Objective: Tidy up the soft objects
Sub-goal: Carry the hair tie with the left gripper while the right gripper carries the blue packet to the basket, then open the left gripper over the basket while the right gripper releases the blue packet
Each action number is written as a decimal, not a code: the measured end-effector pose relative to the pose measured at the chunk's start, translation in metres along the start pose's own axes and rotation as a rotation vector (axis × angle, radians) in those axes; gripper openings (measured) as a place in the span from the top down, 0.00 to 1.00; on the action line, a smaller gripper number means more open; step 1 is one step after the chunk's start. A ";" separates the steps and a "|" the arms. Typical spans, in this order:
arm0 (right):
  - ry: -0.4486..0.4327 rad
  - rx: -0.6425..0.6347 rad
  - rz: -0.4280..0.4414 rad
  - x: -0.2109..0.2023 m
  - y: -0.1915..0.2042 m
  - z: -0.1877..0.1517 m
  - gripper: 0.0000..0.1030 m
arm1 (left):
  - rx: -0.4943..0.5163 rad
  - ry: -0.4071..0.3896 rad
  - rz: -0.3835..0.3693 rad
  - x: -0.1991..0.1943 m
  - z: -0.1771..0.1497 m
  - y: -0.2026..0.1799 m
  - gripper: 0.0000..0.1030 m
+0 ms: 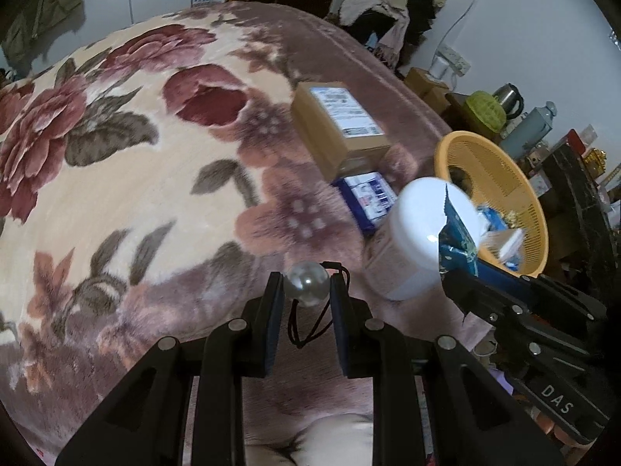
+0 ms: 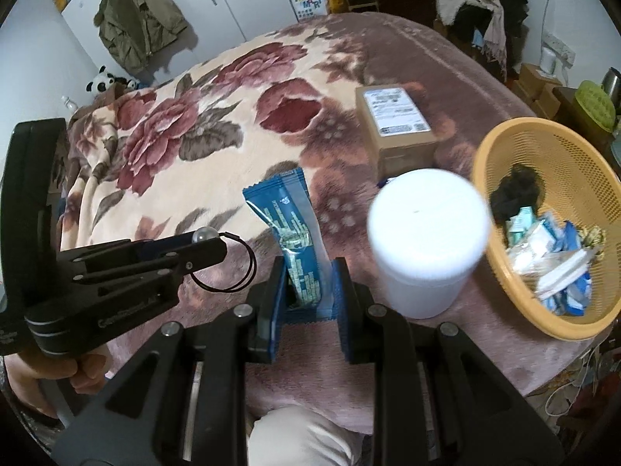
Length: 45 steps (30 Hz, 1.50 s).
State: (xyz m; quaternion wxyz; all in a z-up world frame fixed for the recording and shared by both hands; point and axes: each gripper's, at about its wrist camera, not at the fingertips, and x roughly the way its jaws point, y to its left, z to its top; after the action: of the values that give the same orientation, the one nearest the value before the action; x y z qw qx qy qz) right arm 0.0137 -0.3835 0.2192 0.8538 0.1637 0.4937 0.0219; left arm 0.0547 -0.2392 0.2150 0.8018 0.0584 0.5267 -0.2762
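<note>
My left gripper (image 1: 306, 283) is shut on a black elastic hair tie with a clear bead (image 1: 306, 282); its cord loop hangs between the fingers. In the right wrist view the same left gripper (image 2: 215, 242) shows at the left, with the hair tie's loop (image 2: 233, 272) dangling. My right gripper (image 2: 308, 272) is shut on a blue snack packet (image 2: 295, 225), held upright above the floral blanket (image 2: 217, 178). In the left wrist view the right gripper (image 1: 450, 272) and the packet (image 1: 454, 229) are near a yellow mesh basket (image 1: 485, 159).
A white lidded tub (image 2: 427, 233) stands just left of the basket (image 2: 562, 147), which holds several packets and a dark bundle. Behind the tub lie a cardboard box (image 2: 396, 124) and a blue-white pack (image 1: 368, 198). Cluttered shelves flank the bed's right edge.
</note>
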 end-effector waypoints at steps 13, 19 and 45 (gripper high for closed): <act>-0.059 0.062 -0.048 -0.033 -0.049 0.010 0.77 | 0.083 -0.029 -0.035 -0.004 0.031 -0.062 0.77; -0.074 0.095 -0.077 -0.044 -0.076 0.011 0.77 | 0.125 -0.023 -0.063 0.003 0.042 -0.095 0.77; -0.162 0.296 -0.238 -0.105 -0.192 0.011 0.75 | 0.293 -0.008 -0.233 0.044 0.079 -0.242 0.75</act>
State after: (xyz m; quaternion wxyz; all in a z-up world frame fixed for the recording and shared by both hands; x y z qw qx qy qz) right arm -0.0542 -0.5890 0.2545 0.8540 0.2290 0.4371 -0.1651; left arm 0.0094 -0.4893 0.2587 0.7495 0.1120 0.4809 -0.4410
